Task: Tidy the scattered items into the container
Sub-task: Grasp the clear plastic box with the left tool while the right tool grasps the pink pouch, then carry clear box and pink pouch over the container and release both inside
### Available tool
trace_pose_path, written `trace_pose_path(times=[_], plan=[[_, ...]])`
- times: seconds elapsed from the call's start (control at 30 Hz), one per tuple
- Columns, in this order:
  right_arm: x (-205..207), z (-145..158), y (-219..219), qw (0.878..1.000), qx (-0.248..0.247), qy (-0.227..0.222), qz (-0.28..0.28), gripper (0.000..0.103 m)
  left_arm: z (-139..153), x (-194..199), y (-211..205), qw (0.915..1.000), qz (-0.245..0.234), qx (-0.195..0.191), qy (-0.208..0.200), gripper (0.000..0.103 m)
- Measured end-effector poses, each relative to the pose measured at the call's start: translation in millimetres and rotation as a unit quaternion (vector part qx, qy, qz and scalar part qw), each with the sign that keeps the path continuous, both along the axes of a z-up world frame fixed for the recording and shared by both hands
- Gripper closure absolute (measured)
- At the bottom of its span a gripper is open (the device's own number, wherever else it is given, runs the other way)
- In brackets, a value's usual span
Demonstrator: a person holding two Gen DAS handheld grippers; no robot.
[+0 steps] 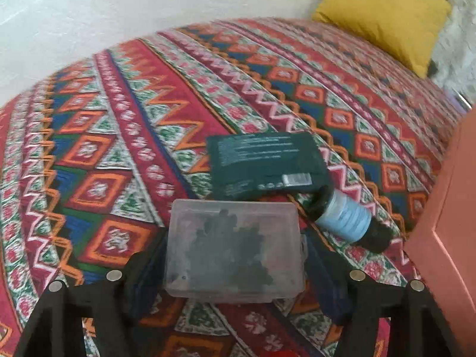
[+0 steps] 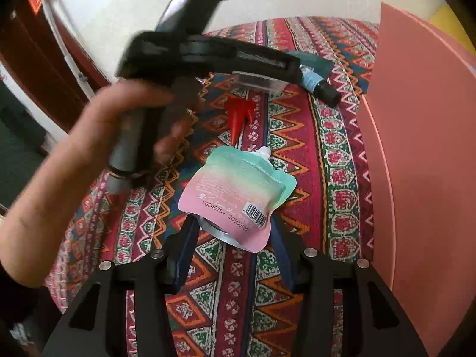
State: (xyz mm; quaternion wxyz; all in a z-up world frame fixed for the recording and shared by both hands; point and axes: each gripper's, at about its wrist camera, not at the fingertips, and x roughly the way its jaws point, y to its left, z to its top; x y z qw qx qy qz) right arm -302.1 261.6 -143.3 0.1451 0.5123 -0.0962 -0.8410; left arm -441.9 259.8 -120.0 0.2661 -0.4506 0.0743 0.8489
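Note:
In the left wrist view my left gripper point(image 1: 235, 255) is shut on a clear plastic box point(image 1: 235, 250) with dark bits inside, held just above the patterned bedspread. Beyond it lie a dark green packet point(image 1: 264, 163) and a black bottle with a blue label point(image 1: 345, 217). The pink container point(image 1: 446, 223) stands at the right edge. In the right wrist view my right gripper point(image 2: 235, 232) has its fingers around a pink-green spouted pouch point(image 2: 238, 190) that lies on a silver disc point(image 2: 217, 229). A red nozzle point(image 2: 238, 116) lies further off. The left gripper with the box point(image 2: 258, 81) shows there too.
The patterned bedspread point(image 1: 119, 125) covers the bed. A yellow pillow point(image 1: 386, 15) lies at the far right against the white wall. The pink container's wall point(image 2: 422, 163) fills the right side of the right wrist view. A dark wooden door point(image 2: 35, 59) stands at the left.

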Motion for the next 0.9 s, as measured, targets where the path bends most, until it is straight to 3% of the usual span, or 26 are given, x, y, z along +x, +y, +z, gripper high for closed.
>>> trace_pose_path(times=[0.17,0.5,0.7,0.9], plan=[[14,21,14,0.999,-0.017,0.022,-0.016,0.052,34,45,-26,0.9985,0.036,0.034,0.025,0.031],[54,81,-15,0.994,-0.007,0.106,0.012,0.052,134,139,-201,0.9848,0.106,0.096,0.099,0.03],[93,126,-47,0.983,-0.011,0.18,0.034,0.052,213,207,-215,0.9721,0.102,0.125,0.17,0.03],[133,190,-38,0.961,-0.011,0.274,0.023,0.052,271,260,-185,0.9618,0.047,0.164,0.214,0.03]])
